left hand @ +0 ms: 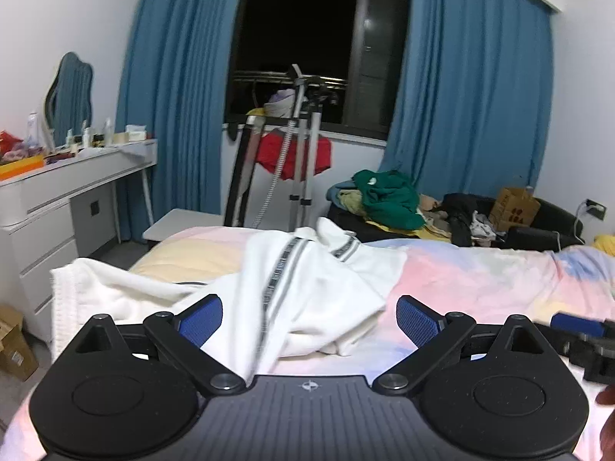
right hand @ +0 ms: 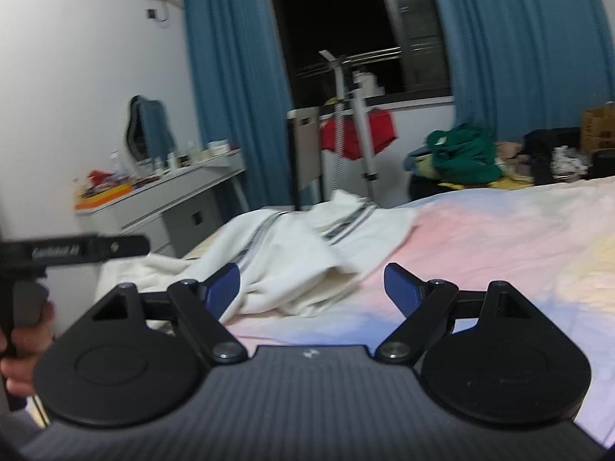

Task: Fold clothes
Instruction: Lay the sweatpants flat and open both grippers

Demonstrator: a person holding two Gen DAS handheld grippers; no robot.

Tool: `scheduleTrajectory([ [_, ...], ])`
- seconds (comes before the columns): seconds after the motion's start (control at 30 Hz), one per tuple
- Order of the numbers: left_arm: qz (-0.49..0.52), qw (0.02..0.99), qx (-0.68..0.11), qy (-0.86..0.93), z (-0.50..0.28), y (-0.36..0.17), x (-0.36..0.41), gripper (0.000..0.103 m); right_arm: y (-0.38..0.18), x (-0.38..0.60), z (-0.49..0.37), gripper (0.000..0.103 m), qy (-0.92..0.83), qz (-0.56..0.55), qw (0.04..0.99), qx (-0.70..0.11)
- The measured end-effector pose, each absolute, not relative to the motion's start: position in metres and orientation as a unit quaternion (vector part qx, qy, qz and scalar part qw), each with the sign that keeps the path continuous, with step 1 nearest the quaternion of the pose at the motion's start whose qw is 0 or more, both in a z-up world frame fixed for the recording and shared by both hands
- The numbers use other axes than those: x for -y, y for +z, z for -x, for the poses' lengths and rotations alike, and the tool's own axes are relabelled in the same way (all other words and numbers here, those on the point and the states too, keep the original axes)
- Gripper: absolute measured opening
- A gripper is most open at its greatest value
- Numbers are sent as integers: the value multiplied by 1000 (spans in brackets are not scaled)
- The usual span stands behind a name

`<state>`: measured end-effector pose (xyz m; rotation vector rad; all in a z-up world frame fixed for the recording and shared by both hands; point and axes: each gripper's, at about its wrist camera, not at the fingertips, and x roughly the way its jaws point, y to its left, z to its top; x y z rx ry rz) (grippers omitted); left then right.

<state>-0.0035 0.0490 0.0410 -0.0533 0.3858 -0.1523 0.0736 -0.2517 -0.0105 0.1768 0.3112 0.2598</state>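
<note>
Far off to the left of my left gripper (left hand: 309, 317) stands a white dressing table (left hand: 77, 188) with a mirror (left hand: 69, 92) on it. My left gripper's blue pads are spread wide and hold nothing. Just ahead of it, partly between the pads, lies the crumpled white garment (left hand: 307, 280) with a grey striped band, on the pastel bedspread (left hand: 480, 280). Beyond it stands a drying rack (left hand: 303, 134) with a red cloth, and further right a heap of green clothes (left hand: 388, 196).

My right gripper (right hand: 312, 288) is likewise wide apart and empty. The same white garment (right hand: 292, 253) lies ahead and slightly left of it, near its left pad, with bare bedspread (right hand: 499, 230) to its right.
</note>
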Motion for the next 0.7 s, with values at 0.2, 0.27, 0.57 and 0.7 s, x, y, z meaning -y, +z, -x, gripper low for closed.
scheduleTrajectory([
  [0.2,35,975,-198,-93,-2,8,-46,98,-42,279,-74,84,98,-117,976,-158],
  [0.27,34,973,-207,-93,-5,0,-48,98,-49,279,-77,84,91,-122,974,-166],
  [0.57,36,970,-225,-87,-23,-10,-57,99,-53,274,-76,84,94,-108,976,-167],
  [0.7,33,970,-228,-82,-25,-12,-58,99,-51,276,-72,84,91,-115,976,-162],
])
